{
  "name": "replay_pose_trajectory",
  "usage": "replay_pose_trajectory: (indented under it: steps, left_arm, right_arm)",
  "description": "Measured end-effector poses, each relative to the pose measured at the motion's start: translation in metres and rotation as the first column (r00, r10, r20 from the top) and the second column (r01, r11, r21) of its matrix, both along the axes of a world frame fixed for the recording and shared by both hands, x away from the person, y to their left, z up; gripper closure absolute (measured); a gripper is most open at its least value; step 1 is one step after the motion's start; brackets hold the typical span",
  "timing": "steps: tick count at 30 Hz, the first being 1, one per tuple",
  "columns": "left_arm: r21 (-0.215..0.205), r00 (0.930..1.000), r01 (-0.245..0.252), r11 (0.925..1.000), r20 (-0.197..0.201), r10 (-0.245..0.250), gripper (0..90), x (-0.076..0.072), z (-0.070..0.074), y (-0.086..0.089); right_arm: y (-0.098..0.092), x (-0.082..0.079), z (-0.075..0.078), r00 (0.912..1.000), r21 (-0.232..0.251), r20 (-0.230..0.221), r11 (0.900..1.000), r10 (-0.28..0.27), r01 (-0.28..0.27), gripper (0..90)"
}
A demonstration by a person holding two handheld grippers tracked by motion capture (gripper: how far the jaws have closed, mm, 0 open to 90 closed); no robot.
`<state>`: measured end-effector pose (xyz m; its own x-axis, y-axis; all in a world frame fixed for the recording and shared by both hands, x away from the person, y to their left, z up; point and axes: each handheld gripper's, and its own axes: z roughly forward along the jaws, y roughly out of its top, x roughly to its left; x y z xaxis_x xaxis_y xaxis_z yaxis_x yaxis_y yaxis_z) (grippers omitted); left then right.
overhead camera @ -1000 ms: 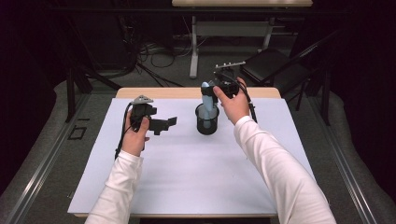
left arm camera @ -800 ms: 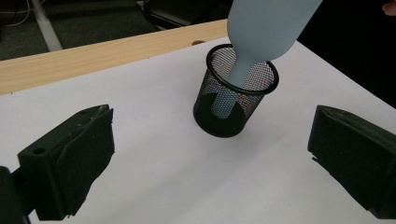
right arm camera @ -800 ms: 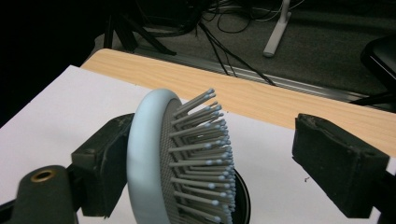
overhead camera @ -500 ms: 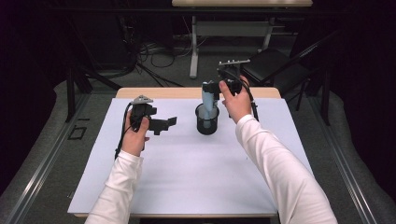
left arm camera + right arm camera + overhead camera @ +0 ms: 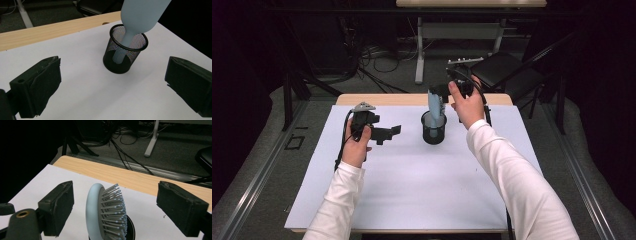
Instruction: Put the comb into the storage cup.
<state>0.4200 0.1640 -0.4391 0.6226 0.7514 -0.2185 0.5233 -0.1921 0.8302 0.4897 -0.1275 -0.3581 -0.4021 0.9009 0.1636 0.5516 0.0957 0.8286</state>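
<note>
Hairbrush [image 5: 106,213] is standing handle-down in the black mesh cup [image 5: 125,51] near the bench's [image 5: 412,190] far edge. Right gripper [image 5: 451,91] is hovering at the brush head, jaws released on either side without touching. Left gripper [image 5: 388,133] is idling left of the cup, jaws released.

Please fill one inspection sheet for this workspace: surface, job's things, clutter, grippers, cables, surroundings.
Surface: white sheet over a wooden table.
Job's things: pale blue hairbrush standing handle-down in a black wire-mesh cup, bristle head above the rim.
Clutter: nothing seen.
Grippers: left gripper open, beside the cup, holding nothing; right gripper open, jaws either side of the brush head, pads apart from it.
Cables: black cable trailing from the left gripper.
Surroundings: dark floor with loose wires.
</note>
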Motion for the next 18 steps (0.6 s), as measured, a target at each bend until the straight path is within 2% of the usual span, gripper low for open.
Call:
replay_pose_trajectory:
  steps: [7, 18]
  left_arm:
    - [-0.011, 1.0000, -0.002, 0.9999, 0.000, 0.002, 0.7, -0.0011, 0.0019, 0.0017]
    - [-0.004, 1.0000, -0.001, 1.0000, -0.002, 0.001, 0.7, 0.0002, 0.0015, 0.0045]
  right_arm:
    - [-0.0030, -0.0048, 0.0058, 0.9999, -0.004, 0.007, 1.000, 0.013, -0.013, 14.1]
    - [-0.0084, -0.0065, 0.0053, 0.9993, -0.023, -0.023, 0.999, 0.031, -0.031, 14.1]
